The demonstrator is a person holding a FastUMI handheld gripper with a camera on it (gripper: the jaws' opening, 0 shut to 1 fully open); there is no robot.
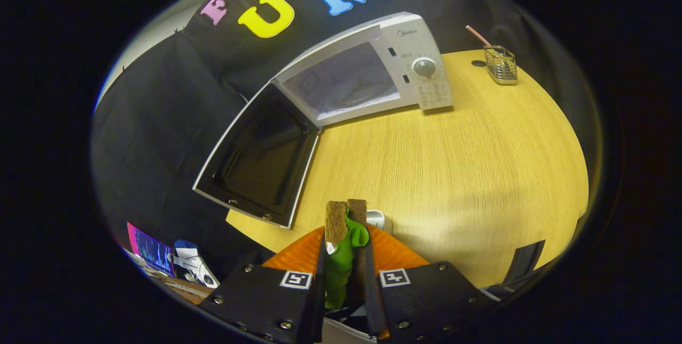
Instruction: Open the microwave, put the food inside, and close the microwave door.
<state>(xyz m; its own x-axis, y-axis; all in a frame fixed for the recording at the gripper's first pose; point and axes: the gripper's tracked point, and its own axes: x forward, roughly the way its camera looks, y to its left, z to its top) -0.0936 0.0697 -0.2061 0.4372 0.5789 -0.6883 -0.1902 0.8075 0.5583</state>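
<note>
A white microwave [413,62] stands at the far side of the wooden table [453,173], well beyond the fingers. Its door [261,157] is swung wide open to the left, and the pale cavity [343,80] with a glass turntable shows. My gripper [346,216] is shut on a green piece of toy food [343,259], which is pinched between the two fingers. Under the fingers lies an orange plate [298,256], and a small white thing [375,219] peeks out just past the fingertips.
A wire holder [501,64] with a pink-striped straw stands at the table's far right, beside a small dark hole [478,63]. Past the table's left edge sit a lit screen [151,251] and a white-and-blue object [192,264]. Bare tabletop stretches between the fingers and the microwave.
</note>
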